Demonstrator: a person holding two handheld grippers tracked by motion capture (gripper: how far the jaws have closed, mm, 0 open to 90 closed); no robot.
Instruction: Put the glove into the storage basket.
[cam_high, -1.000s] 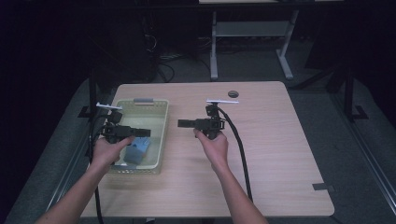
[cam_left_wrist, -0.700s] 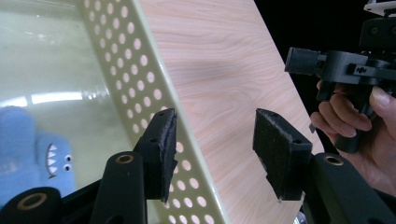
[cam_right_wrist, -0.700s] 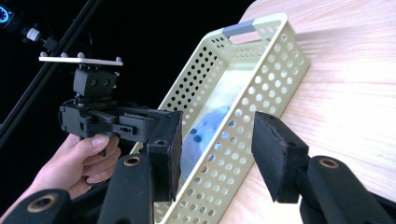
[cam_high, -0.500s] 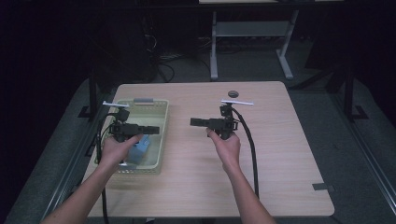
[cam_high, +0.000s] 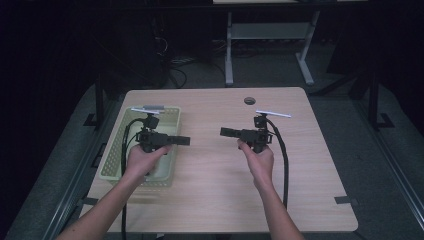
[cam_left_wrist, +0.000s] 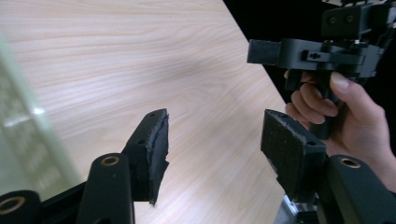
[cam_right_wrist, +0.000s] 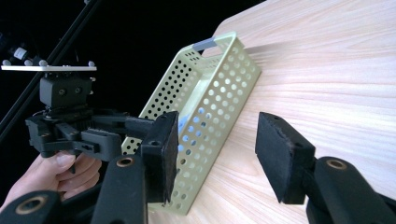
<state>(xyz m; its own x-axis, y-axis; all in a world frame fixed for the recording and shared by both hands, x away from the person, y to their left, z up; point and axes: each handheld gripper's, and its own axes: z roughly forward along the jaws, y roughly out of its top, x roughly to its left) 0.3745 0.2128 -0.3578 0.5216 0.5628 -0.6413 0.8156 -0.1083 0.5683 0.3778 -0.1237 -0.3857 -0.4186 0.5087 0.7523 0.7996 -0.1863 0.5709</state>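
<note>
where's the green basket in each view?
High view: green basket at the table's left edge, under the left hand-held gripper.
Left gripper view: its pale wall, blurred, along the left edge.
Right gripper view: centre, behind the left jaw.
Shared landmark: the wooden table.

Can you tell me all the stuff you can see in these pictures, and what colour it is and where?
table: one, light wood, middle of the room.
basket: one, pale green with holes, at the table's left edge.
blue thing: one, showing through the basket's holes in the right gripper view; what it is cannot be told.
round hole: one, dark, near the table's far edge.
metal frame: one, grey, on the floor behind the table.
left gripper: one, black, jaws apart and empty, at the basket's right rim, pointing right.
right gripper: one, black, jaws apart and empty, over the bare tabletop, pointing left.
hands: two, the left hand and the right hand, each holding a gripper.
</note>
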